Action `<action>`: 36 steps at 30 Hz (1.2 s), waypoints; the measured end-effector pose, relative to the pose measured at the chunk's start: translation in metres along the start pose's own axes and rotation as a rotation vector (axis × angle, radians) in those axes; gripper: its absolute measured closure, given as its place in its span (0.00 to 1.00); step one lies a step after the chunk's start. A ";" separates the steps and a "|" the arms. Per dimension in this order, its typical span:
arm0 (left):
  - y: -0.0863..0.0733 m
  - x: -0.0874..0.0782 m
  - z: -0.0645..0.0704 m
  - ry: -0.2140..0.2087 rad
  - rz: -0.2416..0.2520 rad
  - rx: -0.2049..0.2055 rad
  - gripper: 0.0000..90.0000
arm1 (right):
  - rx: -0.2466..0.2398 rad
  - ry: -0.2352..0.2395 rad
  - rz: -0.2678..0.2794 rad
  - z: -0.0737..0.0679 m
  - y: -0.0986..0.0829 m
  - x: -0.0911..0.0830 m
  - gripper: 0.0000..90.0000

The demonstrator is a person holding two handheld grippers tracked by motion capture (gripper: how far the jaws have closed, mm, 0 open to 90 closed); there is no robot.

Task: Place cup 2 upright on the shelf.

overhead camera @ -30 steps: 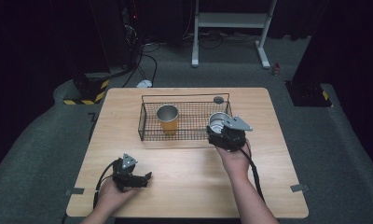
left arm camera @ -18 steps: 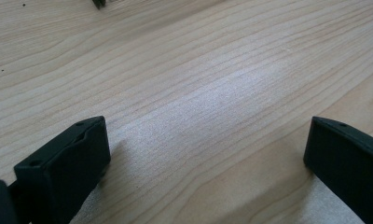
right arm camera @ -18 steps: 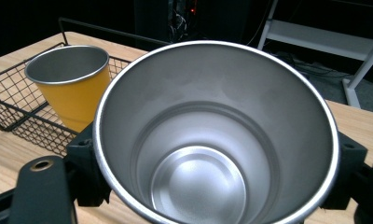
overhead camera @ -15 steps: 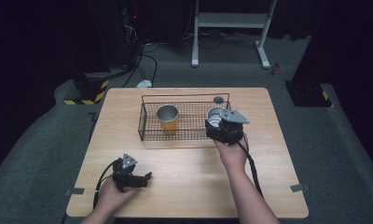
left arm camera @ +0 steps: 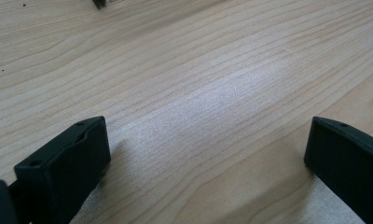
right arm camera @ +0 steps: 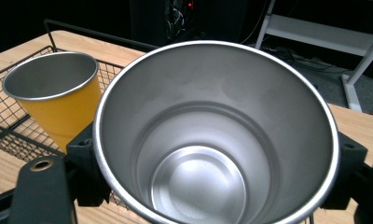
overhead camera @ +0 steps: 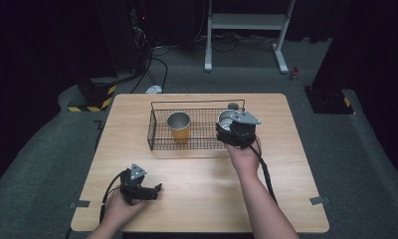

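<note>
Shift: right gripper (overhead camera: pixel 230 130) has carried the silver cup (overhead camera: pixel 226 120) forward and a touch toward 10 o'clock, over the wire basket's (overhead camera: pixel 151 130) right end
Left gripper (overhead camera: pixel 156 189): nearest us at 7 o'clock on the table (overhead camera: pixel 197 199), jaws spread wide, holding nothing
Right gripper: jaws clamped on the silver cup's sides, cup upright, mouth open to us
Silver cup: in the basket's right end, held; I can't tell if it touches the mesh
Orange cup (overhead camera: pixel 178 126): 10 o'clock of it, standing in the basket
Risk: letting go early drops it; drifting left knocks the orange cup; rim may catch the basket wall
</note>
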State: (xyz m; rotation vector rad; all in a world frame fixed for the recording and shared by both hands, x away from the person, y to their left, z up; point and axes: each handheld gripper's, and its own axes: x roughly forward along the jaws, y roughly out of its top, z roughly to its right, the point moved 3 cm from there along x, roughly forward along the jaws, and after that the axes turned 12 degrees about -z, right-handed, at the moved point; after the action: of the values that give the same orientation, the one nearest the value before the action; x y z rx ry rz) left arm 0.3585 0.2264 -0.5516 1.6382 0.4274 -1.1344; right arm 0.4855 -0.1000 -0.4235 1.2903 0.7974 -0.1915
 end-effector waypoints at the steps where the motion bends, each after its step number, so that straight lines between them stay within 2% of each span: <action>1: 0.000 0.000 0.000 0.000 0.000 0.001 0.01 | -0.001 -0.002 -0.005 0.000 0.001 0.002 0.20; 9: 0.000 0.000 0.000 0.003 -0.001 0.001 0.00 | 0.019 -0.006 -0.029 0.000 0.012 0.017 0.20; 16: 0.000 0.000 -0.001 0.009 -0.001 -0.003 0.00 | 0.012 -0.014 -0.028 -0.001 0.021 0.024 0.20; 22: 0.000 0.000 -0.001 0.008 0.001 -0.007 0.00 | 0.016 -0.032 -0.059 0.001 0.028 0.039 0.20; 28: 0.000 0.000 -0.001 0.009 0.001 -0.006 0.00 | 0.041 -0.038 -0.088 0.002 0.027 0.052 0.20; 36: 0.000 0.000 -0.001 0.011 0.003 -0.006 0.00 | 0.036 -0.049 -0.133 0.003 0.021 0.069 0.20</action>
State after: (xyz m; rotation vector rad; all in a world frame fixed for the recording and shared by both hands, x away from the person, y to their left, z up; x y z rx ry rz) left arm 0.3592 0.2273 -0.5517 1.6397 0.4351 -1.1213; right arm 0.5481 -0.0760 -0.4498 1.2619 0.8416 -0.3440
